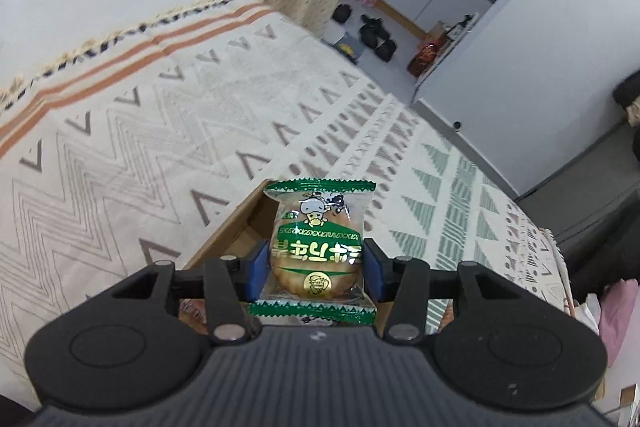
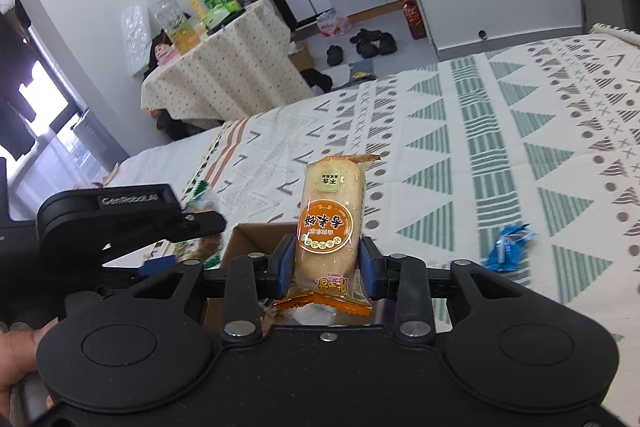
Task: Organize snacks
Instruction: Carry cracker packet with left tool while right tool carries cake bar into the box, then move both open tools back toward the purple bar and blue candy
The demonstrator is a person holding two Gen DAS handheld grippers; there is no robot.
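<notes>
My left gripper (image 1: 316,269) is shut on a green-wrapped round cracker packet (image 1: 318,239), held above an open cardboard box (image 1: 224,239) on the patterned bedspread (image 1: 160,115). More wrapped snacks lie in the box under the gripper. My right gripper (image 2: 325,265) is shut on an orange-wrapped rice cake packet (image 2: 330,223), held upright over the same cardboard box (image 2: 256,239). The left gripper's body (image 2: 120,223) shows at the left of the right wrist view. A blue-wrapped snack (image 2: 508,247) lies on the bedspread to the right of the box.
The bed's patterned cover (image 2: 480,131) spreads all around. Beyond the bed stand a cloth-draped table (image 2: 224,67) with bottles, shoes (image 2: 372,43) on the floor, and a white wall (image 1: 540,47) close to the bed's far side.
</notes>
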